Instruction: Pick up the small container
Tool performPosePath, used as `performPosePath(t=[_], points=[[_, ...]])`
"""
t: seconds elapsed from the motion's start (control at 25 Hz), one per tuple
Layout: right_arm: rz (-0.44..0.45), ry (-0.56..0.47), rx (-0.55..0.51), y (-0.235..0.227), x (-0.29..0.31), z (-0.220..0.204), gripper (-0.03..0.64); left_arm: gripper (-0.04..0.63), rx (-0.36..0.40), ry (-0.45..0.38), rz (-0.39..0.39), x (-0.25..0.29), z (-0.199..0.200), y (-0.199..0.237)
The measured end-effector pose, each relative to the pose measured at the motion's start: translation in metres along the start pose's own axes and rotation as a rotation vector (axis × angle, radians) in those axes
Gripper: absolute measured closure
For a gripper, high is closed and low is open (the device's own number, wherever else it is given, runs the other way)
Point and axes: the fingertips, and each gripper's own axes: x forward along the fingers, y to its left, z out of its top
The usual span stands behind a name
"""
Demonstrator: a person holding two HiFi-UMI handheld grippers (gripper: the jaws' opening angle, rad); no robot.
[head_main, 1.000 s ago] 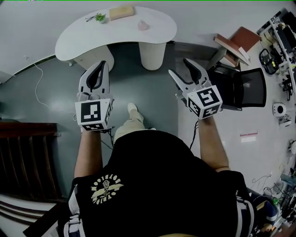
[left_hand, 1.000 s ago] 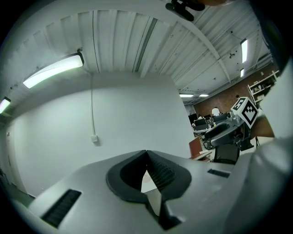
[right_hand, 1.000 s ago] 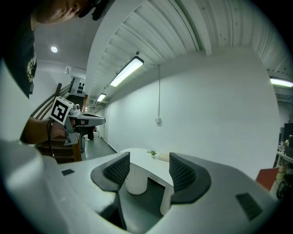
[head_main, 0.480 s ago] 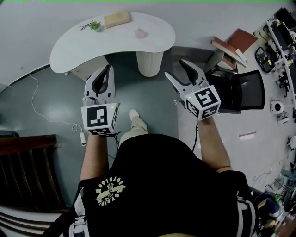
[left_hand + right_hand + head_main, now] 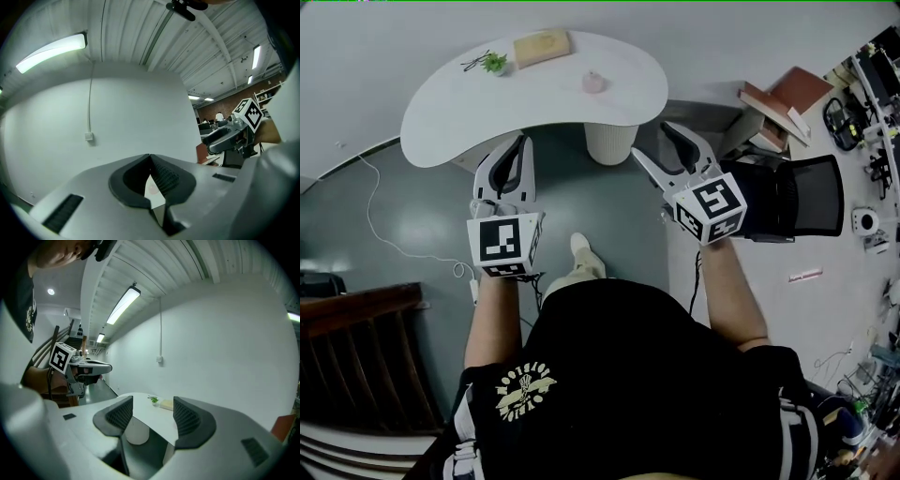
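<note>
So the small container (image 5: 594, 82) is looking like the kind of thing that's going to get knocked rather than picked up. It's reading as a low, roundish, pale pink piece, too small in the head view to tell if it has a lid or what it's made of. A light little thing like that is probably going to slide across the smooth top or tip over if one jaw is touching it before the other, and since it's rounded it may be squirting out of a pinch that's landing off centre.

It's sitting on the white kidney-shaped table (image 5: 450, 111), on the right-hand lobe, at roughly 12 o'clock in the head view and well apart from both grippers. From the right gripper (image 5: 649, 139) it's lying at about 11 o'clock. That gripper is being held with its jaws spread wide and nothing between them, just the table edge showing through the gap, so it looks like the one that's going in. The left gripper (image 5: 521, 142) is being held with its jaws pressed together at the tips, grasping nothing, and the container is at about 1 o'clock from it.

Further along the table, at around 10 o'clock from the container, a tan block (image 5: 542, 46) and a small green plant (image 5: 494, 63) are sitting well clear, so they aren't likely to be getting in the way.
</note>
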Motion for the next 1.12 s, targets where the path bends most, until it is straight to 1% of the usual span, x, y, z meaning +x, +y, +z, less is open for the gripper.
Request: performPosePath(t=[0.2, 0.4, 0.64, 0.88, 1.04, 1.12], points=[[-0.001, 0.001, 0.008, -0.017, 0.036, 0.011, 0.357, 0.574, 0.015, 0.009, -0.018, 0.033, 0.002, 0.023], [-0.013, 0.009, 0.009, -0.028, 0.067, 0.020, 0.357, 0.574, -0.004, -0.012, -0.007, 0.062, 0.003, 0.054], [-0.038, 0.006, 0.005, -0.043, 0.103, 0.034, 0.357, 0.574, -0.005, -0.018, -0.052, 0.098, 0.002, 0.079], [-0.046, 0.018, -0.015, -0.039, 0.145, 0.045, 0.357, 0.574, -0.019, -0.022, -0.083, 0.120, -0.007, 0.105], [-0.055, 0.034, -0.021, -0.034, 0.157, 0.044, 0.357, 0.574, -0.030, -0.026, -0.120, 0.128, -0.015, 0.110], [-0.066, 0.039, -0.018, -0.034, 0.158, 0.044, 0.357, 0.574, -0.048, -0.025, -0.132, 0.132, -0.017, 0.111]])
